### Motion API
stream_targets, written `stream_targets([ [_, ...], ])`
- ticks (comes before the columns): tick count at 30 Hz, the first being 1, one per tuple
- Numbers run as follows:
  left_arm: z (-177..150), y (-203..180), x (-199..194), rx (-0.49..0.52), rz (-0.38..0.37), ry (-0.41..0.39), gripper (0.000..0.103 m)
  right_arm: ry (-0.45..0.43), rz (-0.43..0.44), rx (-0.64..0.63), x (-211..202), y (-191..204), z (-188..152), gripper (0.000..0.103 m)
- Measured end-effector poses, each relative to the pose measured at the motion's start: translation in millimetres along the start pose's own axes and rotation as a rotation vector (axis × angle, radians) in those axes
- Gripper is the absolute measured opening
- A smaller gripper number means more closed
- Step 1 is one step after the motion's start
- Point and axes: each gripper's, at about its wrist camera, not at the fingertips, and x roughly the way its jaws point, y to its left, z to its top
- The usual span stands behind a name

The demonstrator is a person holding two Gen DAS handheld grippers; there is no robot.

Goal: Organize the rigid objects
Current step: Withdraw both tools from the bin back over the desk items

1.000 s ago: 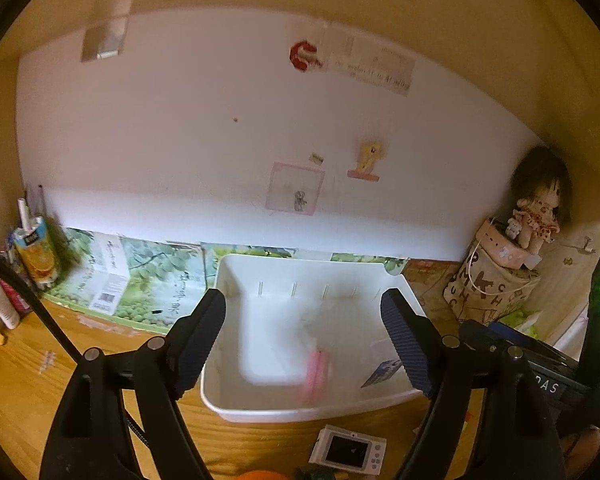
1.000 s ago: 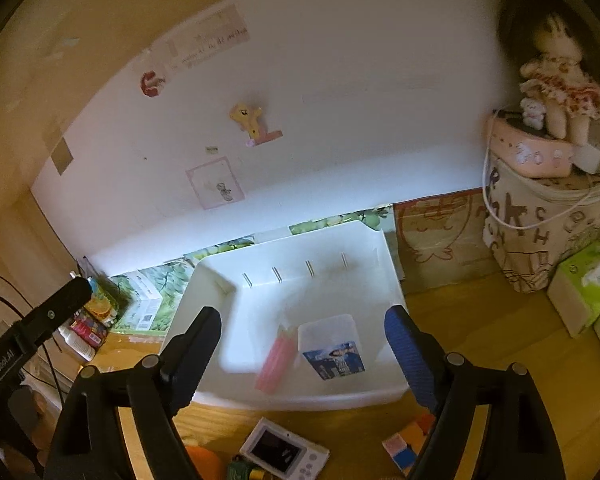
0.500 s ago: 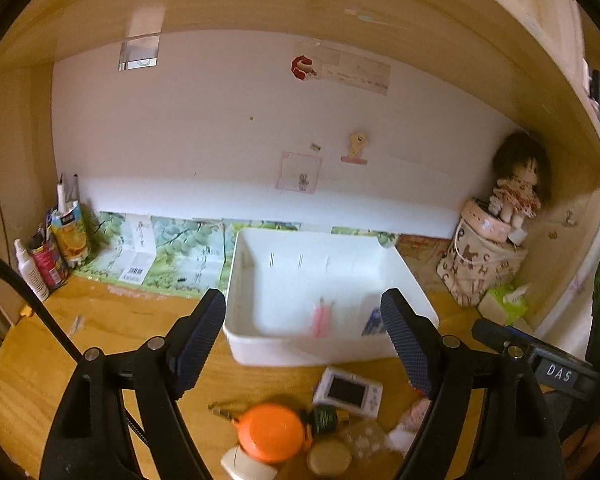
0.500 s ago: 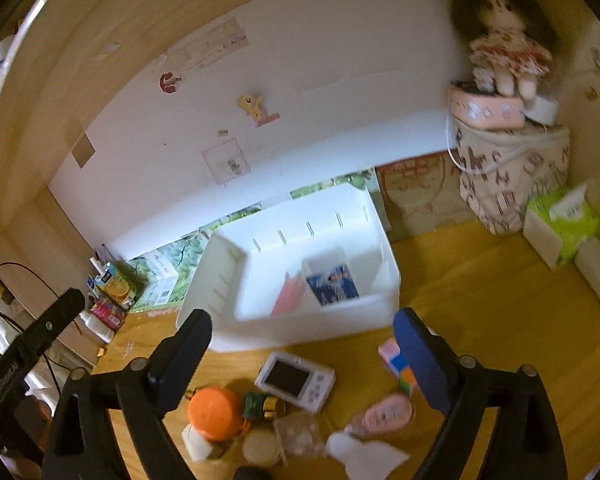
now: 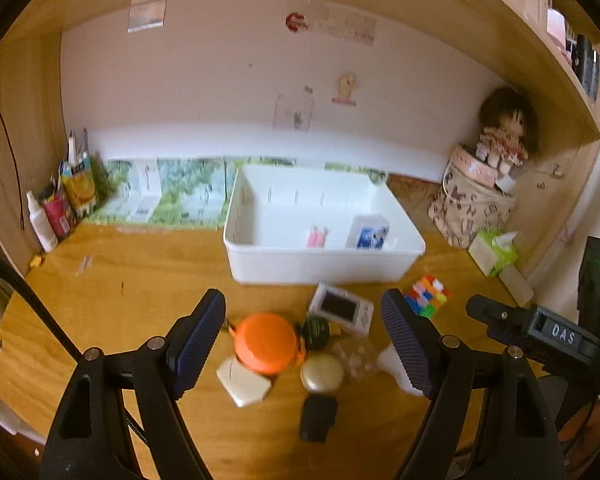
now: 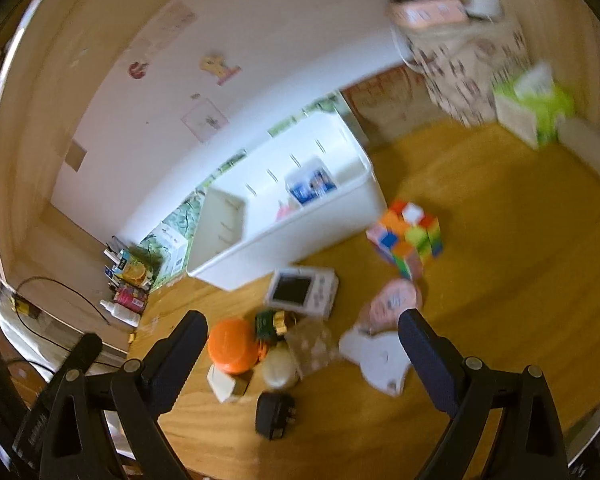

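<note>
A white bin stands on the wooden desk, holding a pink item and a small blue-and-white box. In front of it lie an orange round case, a white handheld device, a colour cube, a gold round tin, a black adapter and a cream box. My left gripper is open and empty above this clutter. My right gripper is open and empty too.
A doll sits on a patterned bag at the back right, with a green tissue box beside it. Bottles and cartons stand at the back left. A white card and pink item lie near the right gripper.
Both grippers have pulled back and up from the bin, so the clutter in front of it has come into view. Both stay open and empty.
</note>
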Motion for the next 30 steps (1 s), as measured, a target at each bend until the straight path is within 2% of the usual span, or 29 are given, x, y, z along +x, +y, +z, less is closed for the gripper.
stream_targets([
  [6,-18,-4,-3,0.023,0.001,0.084,0.083,0.076,-0.007,0.117,4,-21,-19,0.097],
  [14,-35,0,10,0.034,-0.016,0.226,0.089,0.129,-0.046,0.235,11,-34,-35,0.097],
  [20,-39,14,28,0.027,-0.033,0.336,0.089,0.156,-0.106,0.277,23,-35,-41,0.097],
  [30,-33,37,58,0.135,-0.045,0.459,0.089,0.177,-0.248,0.358,49,-36,-53,0.097],
])
